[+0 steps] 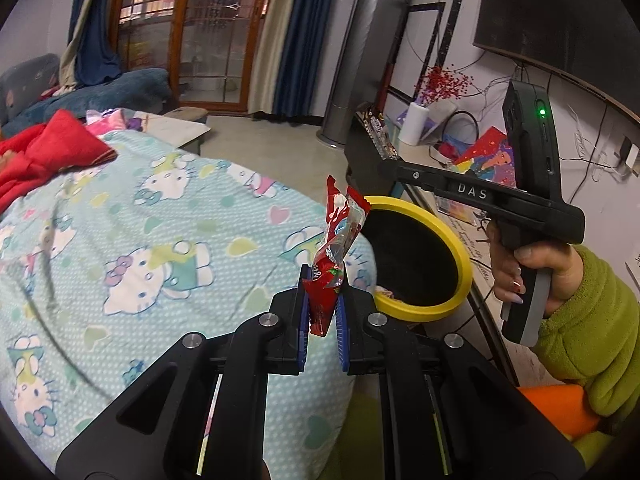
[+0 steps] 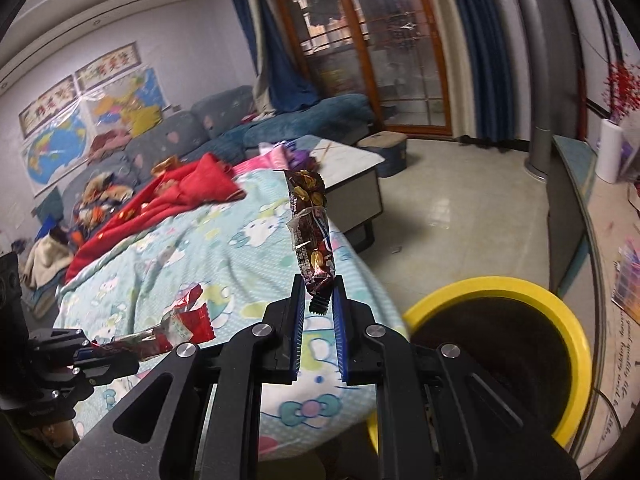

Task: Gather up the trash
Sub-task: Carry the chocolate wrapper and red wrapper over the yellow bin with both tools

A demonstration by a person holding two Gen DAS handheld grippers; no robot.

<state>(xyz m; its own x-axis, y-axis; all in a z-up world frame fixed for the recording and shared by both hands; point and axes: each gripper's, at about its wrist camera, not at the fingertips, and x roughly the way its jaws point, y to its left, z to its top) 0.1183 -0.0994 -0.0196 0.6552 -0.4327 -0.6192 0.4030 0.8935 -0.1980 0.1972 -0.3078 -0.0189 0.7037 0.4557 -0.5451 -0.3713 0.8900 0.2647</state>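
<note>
Blue ribbed fingers [image 1: 303,312] of the left gripper [image 1: 323,312] are pinched nearly together on the lower end of a crinkled red foil snack wrapper [image 1: 335,248], which stands up out of the tips and leans slightly right. Just right of those fingers and beyond them sits a round black trash bin with a yellow plastic rim [image 1: 460,276], its mouth empty-looking and dark. Left of the fingers and under them spreads a pale blue cartoon-cat bedspread [image 1: 132,240], with a rumpled red cloth [image 1: 48,152] far off at its upper left. The right gripper [image 2: 322,312] likewise has its blue fingers [image 2: 298,320] closed tight on the bottom seam of a dark brown glossy snack wrapper [image 2: 312,232] that rises upright above them. That same yellow-rimmed bin [image 2: 576,332] lies close by, to the lower right of these fingers. A hand [image 1: 528,272] in a fuzzy green sleeve [image 1: 588,328] grips the right gripper's handle.
</note>
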